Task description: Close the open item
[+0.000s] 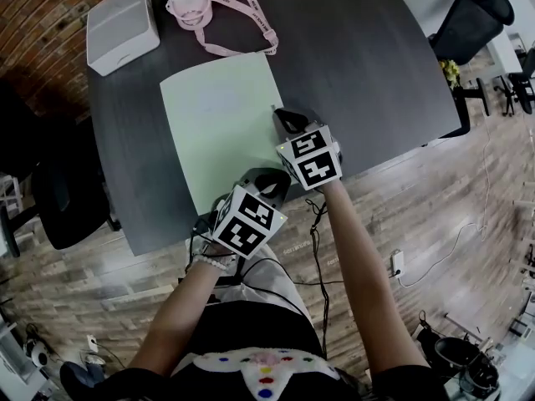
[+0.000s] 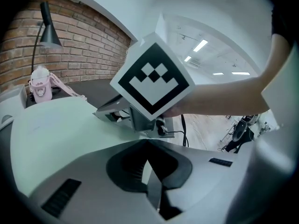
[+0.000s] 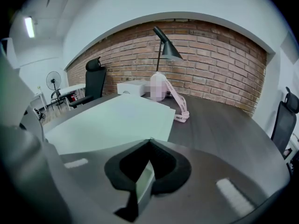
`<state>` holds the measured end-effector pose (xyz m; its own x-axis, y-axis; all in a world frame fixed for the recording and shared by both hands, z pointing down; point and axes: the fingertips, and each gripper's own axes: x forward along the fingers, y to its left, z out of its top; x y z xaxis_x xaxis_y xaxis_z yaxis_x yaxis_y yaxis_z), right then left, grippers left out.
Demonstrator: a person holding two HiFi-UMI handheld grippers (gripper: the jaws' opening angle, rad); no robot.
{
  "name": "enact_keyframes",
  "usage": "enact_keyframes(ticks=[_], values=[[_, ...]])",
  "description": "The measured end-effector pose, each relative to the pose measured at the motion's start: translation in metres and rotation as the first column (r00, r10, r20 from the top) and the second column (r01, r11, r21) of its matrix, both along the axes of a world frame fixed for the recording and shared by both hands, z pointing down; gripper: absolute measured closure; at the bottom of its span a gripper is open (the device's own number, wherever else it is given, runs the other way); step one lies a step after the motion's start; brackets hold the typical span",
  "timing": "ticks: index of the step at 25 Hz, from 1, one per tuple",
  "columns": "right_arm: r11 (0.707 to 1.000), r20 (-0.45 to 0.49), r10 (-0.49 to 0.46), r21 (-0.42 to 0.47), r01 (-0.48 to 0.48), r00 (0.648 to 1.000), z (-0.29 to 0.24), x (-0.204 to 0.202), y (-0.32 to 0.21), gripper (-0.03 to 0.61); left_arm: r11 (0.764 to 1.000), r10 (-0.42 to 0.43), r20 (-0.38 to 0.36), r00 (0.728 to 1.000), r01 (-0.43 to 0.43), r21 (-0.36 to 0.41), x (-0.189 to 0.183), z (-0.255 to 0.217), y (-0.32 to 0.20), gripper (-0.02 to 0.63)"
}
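A pale green folder (image 1: 219,124) lies flat on the dark table (image 1: 359,65), its near edge close to the table's front edge. My right gripper (image 1: 280,115) has shut jaws, and their tip rests at the folder's right edge (image 3: 170,125). In the right gripper view (image 3: 149,141) only a sliver of green shows behind the tip. My left gripper (image 1: 272,176) is shut too, low over the folder's near right corner. The left gripper view (image 2: 148,158) looks across the green sheet (image 2: 51,134) at the right gripper's marker cube (image 2: 152,76).
At the table's far left stand a white box (image 1: 123,27) and a pink bottle with a long strap (image 1: 191,2). A black desk lamp (image 3: 167,50) rises before the brick wall. Office chairs (image 1: 472,23) stand around the table, and cables (image 1: 318,249) hang by my legs.
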<state>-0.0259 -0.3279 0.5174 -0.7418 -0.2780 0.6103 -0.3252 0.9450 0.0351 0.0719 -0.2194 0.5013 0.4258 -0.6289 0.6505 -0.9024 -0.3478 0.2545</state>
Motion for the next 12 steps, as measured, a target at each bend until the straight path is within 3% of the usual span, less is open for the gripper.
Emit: enact_keyframes(ticks=[7,12], values=[[0.999,-0.023,0.025,-0.037,-0.026,0.999,0.006,0.001,-0.001,0.572,0.998,0.005,-0.005,1.0,-0.005,0.055,-0.007,-0.012,0.009,0.609],[0.998,0.023,0.062,-0.023,-0.062,0.998,-0.003,0.004,-0.003,0.571,0.994,-0.014,0.008,1.0,0.013,0.107,-0.024,-0.029,0.022,0.608]])
